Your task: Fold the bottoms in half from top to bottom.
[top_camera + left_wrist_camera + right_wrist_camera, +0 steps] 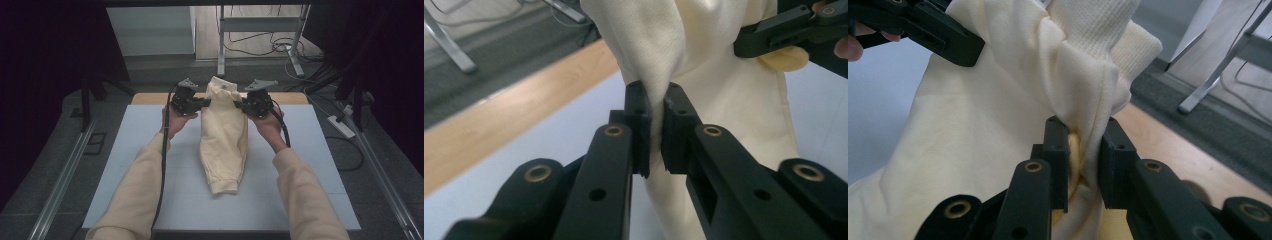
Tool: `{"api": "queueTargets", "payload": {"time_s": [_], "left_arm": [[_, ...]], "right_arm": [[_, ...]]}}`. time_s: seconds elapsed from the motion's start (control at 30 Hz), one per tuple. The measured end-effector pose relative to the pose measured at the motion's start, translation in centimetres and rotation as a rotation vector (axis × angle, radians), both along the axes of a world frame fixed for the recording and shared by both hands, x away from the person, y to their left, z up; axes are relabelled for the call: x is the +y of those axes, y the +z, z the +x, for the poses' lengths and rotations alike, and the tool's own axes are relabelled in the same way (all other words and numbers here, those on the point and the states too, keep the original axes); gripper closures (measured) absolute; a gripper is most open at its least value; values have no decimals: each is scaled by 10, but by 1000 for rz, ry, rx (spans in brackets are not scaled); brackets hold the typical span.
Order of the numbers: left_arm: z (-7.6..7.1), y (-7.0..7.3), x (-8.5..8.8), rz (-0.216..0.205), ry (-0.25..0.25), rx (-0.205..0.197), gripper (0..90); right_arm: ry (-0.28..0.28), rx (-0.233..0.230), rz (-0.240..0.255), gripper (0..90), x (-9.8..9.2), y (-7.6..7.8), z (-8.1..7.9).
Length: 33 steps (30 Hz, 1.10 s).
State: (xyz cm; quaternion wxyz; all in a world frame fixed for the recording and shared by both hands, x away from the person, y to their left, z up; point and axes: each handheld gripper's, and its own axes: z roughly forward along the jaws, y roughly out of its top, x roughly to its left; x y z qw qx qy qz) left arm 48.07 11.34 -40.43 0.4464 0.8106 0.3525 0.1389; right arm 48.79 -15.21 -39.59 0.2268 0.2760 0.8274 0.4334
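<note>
**Cream garment held up at both sides of its top end**

Item: one cream-yellow garment (223, 137), soft knit, with ribbed cuff-like bands at top and bottom. Position: over the middle of the pale grey table mat (130, 165), long axis running away from the person. The upper end is raised and bunched; the lower end lies on the mat.

Left gripper (204, 104): jaws closed tight on a narrow fold of the cloth at the garment's left upper edge. In the left gripper view the fabric is pinched flat between the two black pads (639, 127).

Right gripper (240, 105): jaws clamped on a thicker gathered bunch at the right upper edge, just below the ribbed band (1098, 30); the pads stand slightly apart around the wad.

Surroundings: wooden table edge (150, 98) beyond the mat; metal frame legs (221, 45) and cables (270, 45) on the floor behind.
</note>
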Motion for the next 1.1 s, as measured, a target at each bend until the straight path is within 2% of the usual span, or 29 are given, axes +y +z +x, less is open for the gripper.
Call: {"api": "queueTargets", "payload": {"time_s": [0.1,0.27,0.33,0.47,0.6,0.67,0.7,0.77,0.97,1.1], "left_arm": [[0,-5,1,-15,-2,19,828],[1,-18,1,-16,3,45,828],[2,-19,2,-20,0,41,829],[8,-10,2,-20,-2,20,829],[11,9,1,-19,6,-22,829],[10,13,1,-16,11,-41,830],[10,13,1,-15,10,-37,830],[10,7,1,-20,8,-18,830],[6,-17,1,-9,1,15,829],[5,-27,1,-12,-2,30,829]], "right_arm": [[4,-1,-10,763,1,1,0],[4,39,-27,763,1,-12,2],[5,47,-24,763,1,-15,4],[2,35,-14,765,0,-9,10],[-1,1,-11,766,-1,8,17],[-3,-23,-9,766,0,16,18],[-4,-28,-11,766,1,18,18],[-4,-27,-18,765,2,15,18],[7,20,-21,764,1,-10,18],[14,33,-28,764,0,-21,19]]}}
